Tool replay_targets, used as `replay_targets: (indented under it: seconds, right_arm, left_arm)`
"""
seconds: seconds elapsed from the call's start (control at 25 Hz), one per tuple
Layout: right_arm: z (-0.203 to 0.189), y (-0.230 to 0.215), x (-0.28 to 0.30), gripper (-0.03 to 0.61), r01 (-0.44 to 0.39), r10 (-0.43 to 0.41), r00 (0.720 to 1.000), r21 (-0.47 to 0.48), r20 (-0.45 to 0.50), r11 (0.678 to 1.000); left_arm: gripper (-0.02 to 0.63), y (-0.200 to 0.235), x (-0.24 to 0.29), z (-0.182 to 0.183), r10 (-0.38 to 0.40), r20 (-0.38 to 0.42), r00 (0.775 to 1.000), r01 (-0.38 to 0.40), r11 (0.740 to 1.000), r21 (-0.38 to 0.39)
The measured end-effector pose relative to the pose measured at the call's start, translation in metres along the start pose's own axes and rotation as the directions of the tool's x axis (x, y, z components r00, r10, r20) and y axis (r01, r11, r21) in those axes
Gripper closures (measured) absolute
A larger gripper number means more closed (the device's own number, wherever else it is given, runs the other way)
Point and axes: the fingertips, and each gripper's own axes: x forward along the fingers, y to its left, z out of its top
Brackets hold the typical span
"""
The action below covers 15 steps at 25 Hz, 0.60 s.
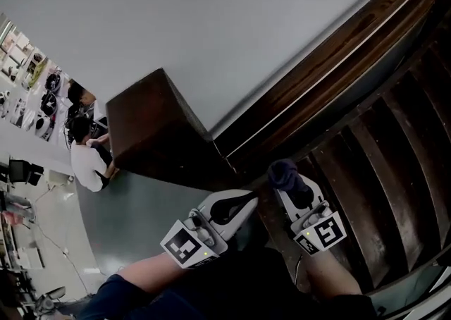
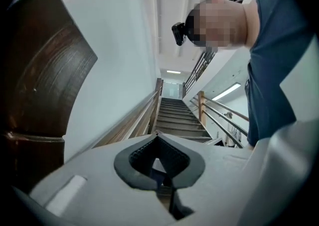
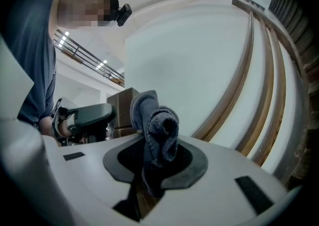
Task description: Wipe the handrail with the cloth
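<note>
The bunched cloth [image 1: 287,172] is clamped in the right gripper [image 1: 285,186], near the low end of the handrail [image 1: 331,58] and right of the post [image 1: 151,132]. The left gripper [image 1: 246,204] is closed and empty. Wiping looks about to begin. Next, press the cloth onto the rail and slide it toward the far end.

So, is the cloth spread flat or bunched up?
Bunched up: the cloth stands as a rolled wad, clamped in the right gripper.
</note>
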Motion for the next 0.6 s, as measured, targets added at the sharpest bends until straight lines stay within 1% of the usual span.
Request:
replay_targets:
  seconds: [0.08,0.28,0.44,0.6]
  right_arm:
    - [-0.006,-0.017,0.009,0.483,-0.004,0.004,1.0,0.005,-0.002,1.0]
    - [-0.017,-0.055,0.035,0.484,-0.003,0.003,1.0,-0.012,-0.006,1.0]
    - [-0.028,-0.085,0.059,0.483,0.003,-0.003,1.0,-0.056,-0.01,0.998]
    - [-0.042,-0.107,0.076,0.483,-0.008,0.005,0.999,-0.09,-0.036,0.996]
  left_arm:
    - [0.61,0.008,0.012,-0.008,0.021,-0.016,1.0,-0.021,1.0,-0.006]
    - [0.609,0.036,0.04,-0.021,0.06,-0.003,0.998,-0.06,0.998,-0.025]
    - [0.61,0.056,0.065,-0.036,0.069,0.012,0.998,-0.068,0.997,-0.04]
    - [0.61,0.068,0.084,-0.057,0.073,0.007,0.997,-0.072,0.996,-0.051]
